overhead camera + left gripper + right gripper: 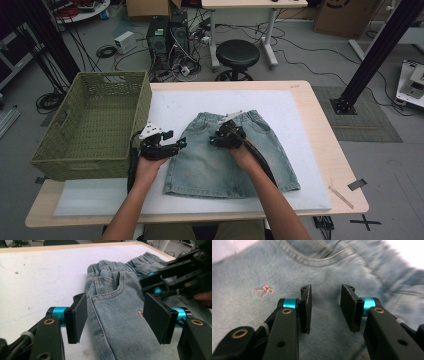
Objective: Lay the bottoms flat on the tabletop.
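Note:
A light-blue denim skirt [235,165] lies flat on the white mat [300,125], waistband toward the far side. It has small pink embroidered marks [264,291]. My left gripper [181,144] is at the skirt's left edge, below the pocket. Its jaws [116,318] stand open with the hem side of the denim [112,290] between the pads, untouched. My right gripper [215,141] hovers over the upper middle of the skirt near the waistband. In the right gripper view it [325,307] is open just above the fabric [249,272], with nothing pinched. The right gripper [175,277] also shows in the left gripper view.
A green woven basket [95,125] stands empty on the table's left end, close to my left hand. A thin wooden stick [341,196] lies near the front right corner. Beyond the far edge are a black stool [237,52] and cables on the floor.

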`<state>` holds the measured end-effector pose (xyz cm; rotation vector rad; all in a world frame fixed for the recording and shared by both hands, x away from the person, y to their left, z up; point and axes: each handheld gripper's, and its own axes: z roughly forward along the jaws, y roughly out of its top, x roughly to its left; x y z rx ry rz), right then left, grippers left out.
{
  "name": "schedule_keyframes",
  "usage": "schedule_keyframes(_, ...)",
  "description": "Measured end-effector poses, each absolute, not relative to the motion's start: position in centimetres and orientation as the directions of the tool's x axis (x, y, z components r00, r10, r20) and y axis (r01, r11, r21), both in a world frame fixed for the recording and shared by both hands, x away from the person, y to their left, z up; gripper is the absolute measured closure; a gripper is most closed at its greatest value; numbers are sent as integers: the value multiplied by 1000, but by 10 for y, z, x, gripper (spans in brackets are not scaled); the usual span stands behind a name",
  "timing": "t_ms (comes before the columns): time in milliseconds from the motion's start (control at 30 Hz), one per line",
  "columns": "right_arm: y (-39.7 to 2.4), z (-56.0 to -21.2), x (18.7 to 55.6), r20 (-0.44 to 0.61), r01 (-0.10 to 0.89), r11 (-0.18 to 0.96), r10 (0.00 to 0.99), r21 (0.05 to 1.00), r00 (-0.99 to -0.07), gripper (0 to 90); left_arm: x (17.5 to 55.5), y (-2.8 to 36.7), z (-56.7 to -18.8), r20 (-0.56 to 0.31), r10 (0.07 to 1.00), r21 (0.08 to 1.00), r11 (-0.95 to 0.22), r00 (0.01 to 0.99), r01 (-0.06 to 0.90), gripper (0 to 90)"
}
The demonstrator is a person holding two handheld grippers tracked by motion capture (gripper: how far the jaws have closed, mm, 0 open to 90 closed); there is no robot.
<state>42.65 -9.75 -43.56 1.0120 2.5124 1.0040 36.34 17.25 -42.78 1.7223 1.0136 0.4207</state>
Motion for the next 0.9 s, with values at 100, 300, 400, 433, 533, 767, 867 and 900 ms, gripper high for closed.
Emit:
schedule_keyframes(100,-93,-440,426,13,500,529,678,686,-735,628,365,171,-429,-192,790,898,-98,582,428,368)
schedule_keyframes(300,-100,-434,425,88,509,503,646,699,-758,481,370,170,-435,-196,813,884,-96,548,458,368)
schedule_keyframes(400,-128,-418,423,111,506,407,687,761,-718,460,376,170,-437,-200,827,873,-93,525,478,368)
schedule_keyframes(433,-140,-412,423,104,500,387,702,774,-704,460,378,169,-437,-205,827,869,-93,524,486,368)
schedule_keyframes(533,-181,-403,427,100,526,329,770,784,-630,461,386,164,-433,-209,828,869,-87,520,488,368)
schedule_keyframes(767,-260,-407,437,23,613,298,888,732,-459,482,410,153,-438,-212,852,831,-101,479,548,349)
schedule_keyframes(867,-278,-416,442,51,659,263,907,705,-418,533,418,150,-444,-207,861,817,-109,465,566,347)
schedule_keyframes(900,-282,-420,444,73,674,250,908,696,-413,565,421,150,-447,-211,866,802,-112,454,586,350)
